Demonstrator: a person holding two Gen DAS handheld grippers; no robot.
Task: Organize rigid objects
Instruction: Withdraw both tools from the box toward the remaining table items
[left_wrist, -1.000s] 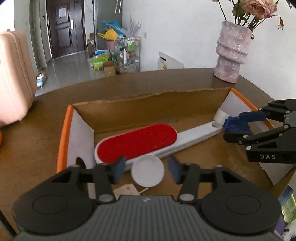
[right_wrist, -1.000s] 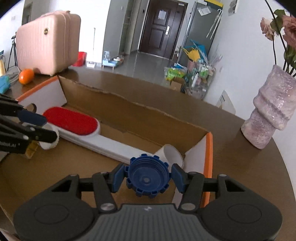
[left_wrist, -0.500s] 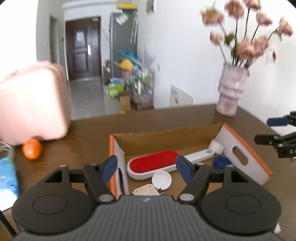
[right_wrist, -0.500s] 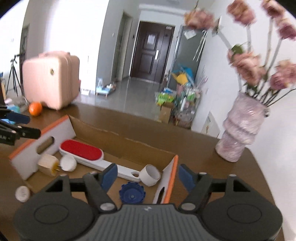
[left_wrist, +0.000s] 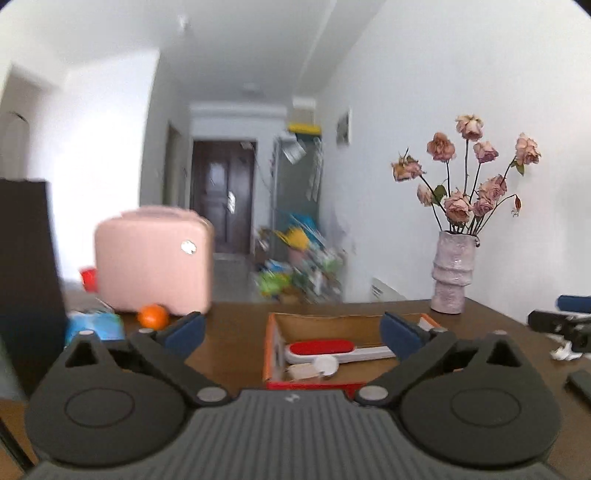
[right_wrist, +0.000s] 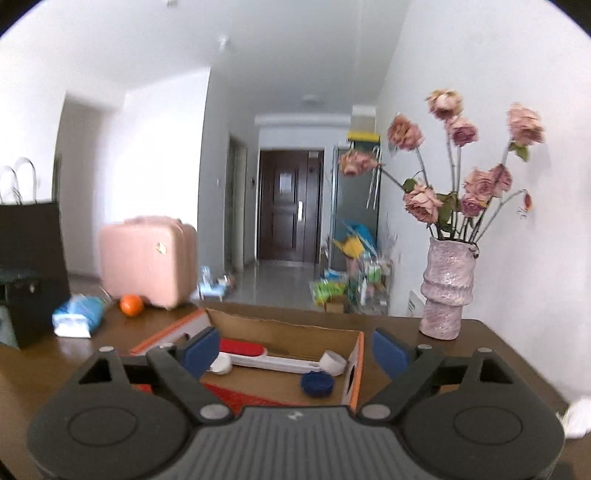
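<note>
Since 1 s ago, when your right gripper (right_wrist: 295, 349) pinched the blue cap (right_wrist: 316, 383) and your left gripper (left_wrist: 291, 334) straddled the white lid (left_wrist: 327, 366), both have pulled up and back from the cardboard box (left_wrist: 271, 347). Both now have their jaws spread wide w/ nothing between them.

In the left wrist view the box sits lower center, much smaller than before. The red lint brush (left_wrist: 321, 349) lies across it, and the white lid rests just below the brush, beside a pale tag. Your right gripper shows at the far right edge, blurred.

In the right wrist view the blue cap lies on the box floor, lower center, near the orange-edged right flap, w/ a white tape roll (right_wrist: 332, 362) just above it. The vase (right_wrist: 447, 291) is center right, the pink suitcase (right_wrist: 147, 258) and orange (right_wrist: 131, 305) center left.
</note>
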